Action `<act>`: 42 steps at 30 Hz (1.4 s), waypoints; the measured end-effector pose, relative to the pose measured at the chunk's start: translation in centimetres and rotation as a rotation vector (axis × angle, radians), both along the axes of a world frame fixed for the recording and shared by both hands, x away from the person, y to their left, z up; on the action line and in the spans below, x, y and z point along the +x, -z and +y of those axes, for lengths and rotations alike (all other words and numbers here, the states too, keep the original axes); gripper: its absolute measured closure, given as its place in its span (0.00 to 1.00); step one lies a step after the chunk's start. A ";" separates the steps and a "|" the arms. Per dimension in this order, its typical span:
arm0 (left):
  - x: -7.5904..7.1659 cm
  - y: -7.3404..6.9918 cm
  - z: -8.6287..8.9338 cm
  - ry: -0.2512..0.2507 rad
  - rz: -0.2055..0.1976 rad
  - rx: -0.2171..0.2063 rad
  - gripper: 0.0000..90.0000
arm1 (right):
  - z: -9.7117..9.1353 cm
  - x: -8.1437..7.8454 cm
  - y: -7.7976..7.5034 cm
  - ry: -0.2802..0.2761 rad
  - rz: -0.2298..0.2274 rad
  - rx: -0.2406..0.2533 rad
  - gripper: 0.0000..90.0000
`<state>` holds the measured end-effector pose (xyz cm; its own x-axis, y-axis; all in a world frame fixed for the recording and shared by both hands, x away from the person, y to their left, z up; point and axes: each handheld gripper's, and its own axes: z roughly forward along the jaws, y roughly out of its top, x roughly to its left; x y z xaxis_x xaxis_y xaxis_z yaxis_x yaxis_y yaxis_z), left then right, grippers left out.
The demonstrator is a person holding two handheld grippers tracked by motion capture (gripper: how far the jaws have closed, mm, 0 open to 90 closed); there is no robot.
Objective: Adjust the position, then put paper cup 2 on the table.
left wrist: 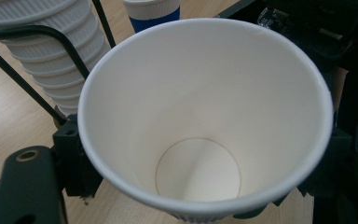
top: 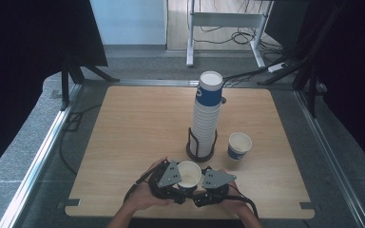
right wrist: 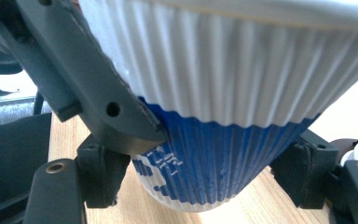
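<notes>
gripped paper cup (top: 189, 174) with left gripper (top: 175, 183) and right gripper (top: 204, 186) at worktop's near edge; risked crushing it.

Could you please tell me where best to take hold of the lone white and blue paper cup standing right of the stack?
Grip the white and blue ribbed paper cup across its upper sidewall, coming level from the near side; it stands upright, mouth open, clear of the wire cup holder.

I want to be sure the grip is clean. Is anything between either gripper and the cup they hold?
Nothing visible. The left gripper and right gripper both close straight on the cup; the stack and the other cup stand farther back.
</notes>
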<state>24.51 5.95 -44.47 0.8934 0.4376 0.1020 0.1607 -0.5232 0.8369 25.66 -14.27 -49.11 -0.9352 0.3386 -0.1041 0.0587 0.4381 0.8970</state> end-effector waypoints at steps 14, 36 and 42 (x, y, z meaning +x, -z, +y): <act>-0.1 -1.3 1.1 -0.025 0.016 -0.149 0.09 | -0.9 0.3 -0.4 0.028 -0.014 0.054 0.31; 0.9 -2.1 4.6 -0.108 0.036 -0.299 0.09 | -3.9 0.6 -2.4 0.154 -0.063 0.137 0.31; 1.1 -1.8 4.6 -0.125 0.045 -0.291 0.09 | -5.6 0.5 -3.4 0.197 -0.086 0.164 0.31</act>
<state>25.59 10.53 -42.63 0.8318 0.5490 -0.0820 0.2490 -0.2371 0.9390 26.16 -19.86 -45.68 -0.8394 0.5325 -0.1089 0.0491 0.2737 0.9606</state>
